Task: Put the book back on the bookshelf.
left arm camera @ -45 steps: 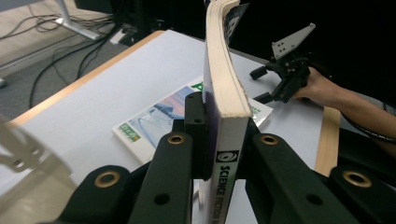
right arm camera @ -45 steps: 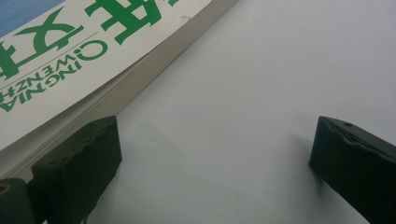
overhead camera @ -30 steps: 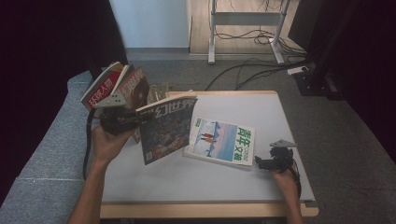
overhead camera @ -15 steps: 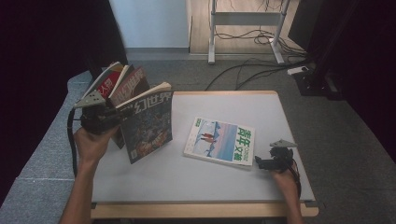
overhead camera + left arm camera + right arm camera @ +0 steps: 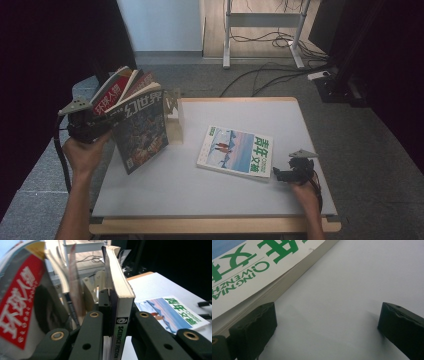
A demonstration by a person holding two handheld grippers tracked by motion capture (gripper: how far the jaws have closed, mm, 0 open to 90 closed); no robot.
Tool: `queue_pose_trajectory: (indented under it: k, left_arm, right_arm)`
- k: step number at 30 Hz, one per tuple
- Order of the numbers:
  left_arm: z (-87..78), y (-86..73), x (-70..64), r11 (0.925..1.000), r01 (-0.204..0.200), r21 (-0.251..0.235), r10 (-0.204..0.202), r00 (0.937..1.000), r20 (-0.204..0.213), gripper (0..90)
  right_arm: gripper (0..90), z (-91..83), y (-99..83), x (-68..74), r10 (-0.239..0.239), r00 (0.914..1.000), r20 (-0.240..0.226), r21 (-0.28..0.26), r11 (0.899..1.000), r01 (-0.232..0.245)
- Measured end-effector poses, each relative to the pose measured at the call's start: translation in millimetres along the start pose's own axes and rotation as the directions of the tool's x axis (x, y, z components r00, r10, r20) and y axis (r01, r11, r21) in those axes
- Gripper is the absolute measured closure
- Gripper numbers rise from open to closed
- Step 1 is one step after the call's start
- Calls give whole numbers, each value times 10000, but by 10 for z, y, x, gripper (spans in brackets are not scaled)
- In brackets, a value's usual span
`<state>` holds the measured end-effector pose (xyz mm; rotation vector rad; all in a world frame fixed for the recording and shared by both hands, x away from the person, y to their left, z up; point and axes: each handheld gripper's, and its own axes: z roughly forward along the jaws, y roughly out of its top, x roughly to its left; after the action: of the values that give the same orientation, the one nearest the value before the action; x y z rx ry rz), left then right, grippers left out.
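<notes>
Above table's left edge, left tool (image 5: 107, 122) clamps dark magazine (image 5: 142, 132) spine; right tool (image 5: 280, 173) wide.

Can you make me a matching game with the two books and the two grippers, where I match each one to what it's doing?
Things:
1. dark magazine
2. pale blue magazine
3. left gripper
4. right gripper

States:
A. jaws open, low over the table
B. lying flat on the white table
C. held up in the air by its spine
D. jaws clamped on a spine

Pairs: 1-C, 2-B, 3-D, 4-A
</notes>
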<state>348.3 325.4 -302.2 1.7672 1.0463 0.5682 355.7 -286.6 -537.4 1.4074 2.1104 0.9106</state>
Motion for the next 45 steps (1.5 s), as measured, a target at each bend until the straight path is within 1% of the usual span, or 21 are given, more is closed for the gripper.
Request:
queue_pose_trajectory:
  k: [2, 3, 4, 9, 12, 15, 17, 20, 21, 24, 31, 35, 37, 39, 40, 42, 43, 44, 45]
  left_arm:
    - [0, -5, 29, 9999, 124, -5, -124, 9998, -167, 827]
    - [0, -5, 29, 9999, 124, -5, -124, 9998, -167, 827]
    - [10, -7, 55, 9997, 225, -2, -225, 9991, -366, 827]
    - [57, -13, 101, 9990, 436, -39, -438, 9964, -721, 827]
    - [72, -17, 113, 9988, 479, -61, -482, 9953, -842, 827]
    - [124, -23, 137, 9984, 556, -25, -555, 9922, -1115, 827]
    - [143, -23, 143, 9983, 584, -19, -583, 9919, -1127, 827]
    - [227, -16, 145, 9981, 617, -37, -617, 9912, -1173, 827]
    - [227, -16, 145, 9981, 617, -37, -617, 9912, -1173, 827]
    - [331, 10, 126, 9985, 550, -52, -552, 9908, -1236, 827]
    - [496, 61, 99, 9985, 492, -257, -522, 9897, -1333, 826]
    - [603, 42, 83, 9981, 459, -411, -512, 9890, -1391, 826]
    - [612, 18, 82, 9967, 490, -640, -574, 9889, -1371, 826]
    - [607, 10, 84, 9967, 483, -649, -567, 9892, -1349, 825]
    - [580, -16, 98, 9972, 452, -598, -526, 9901, -1303, 825]
    - [550, -35, 126, 9975, 556, -430, -599, 9927, -1050, 823]
    - [550, -35, 126, 9975, 556, -430, -599, 9927, -1050, 822]
    - [513, -49, 146, 9984, 540, -157, -553, 9935, -996, 820]
    - [496, -50, 160, 9981, 611, 18, -607, 9939, -916, 819]
  right_arm:
    - [16, 0, 0, 0, 0, 10000, 0, -1, 10000, 0]
    - [16, 0, 0, 0, 0, 10000, 0, -1, 10000, 0]
    - [16, 0, 0, 0, 3, 10000, -2, 2, 10000, -3]
    - [15, 1, 0, 0, 6, 10000, 6, -13, 10000, -6]
    - [16, 1, 0, 0, 4, 10000, 6, -15, 10000, -4]
    - [16, 1, 1, 0, 6, 10000, 4, -11, 10000, -6]
    - [16, 0, 0, 0, 6, 10000, 6, -13, 10000, -6]
    - [16, 0, 0, 0, 6, 10000, 3, -13, 10000, -6]
    - [16, 0, 0, 0, 6, 10000, 3, -13, 10000, -6]
    - [16, -2, 1, -1, -6, 10000, 3, 11, 10000, 6]
    - [16, -2, 2, 0, 19, 10000, -7, 16, 10000, -19]
    - [16, -2, 2, -2, -1, 10000, -8, 4, 10000, 1]
    - [18, -2, 1, -2, -5, 10000, -14, -2, 10000, 5]
    - [17, -3, 1, 0, 24, 10000, -24, 2, 10000, -24]
    - [18, -3, 2, 0, 28, 10000, -28, 6, 10000, -28]
    - [18, -3, 2, 0, 24, 10000, -26, 7, 10000, -24]
    - [17, -2, 1, -1, 2, 10000, -16, 0, 10000, -2]
    - [17, 0, 0, 1, 14, 10000, -9, -23, 10000, -14]
    - [17, 0, 1, 1, 14, 10000, -7, -22, 10000, -14]
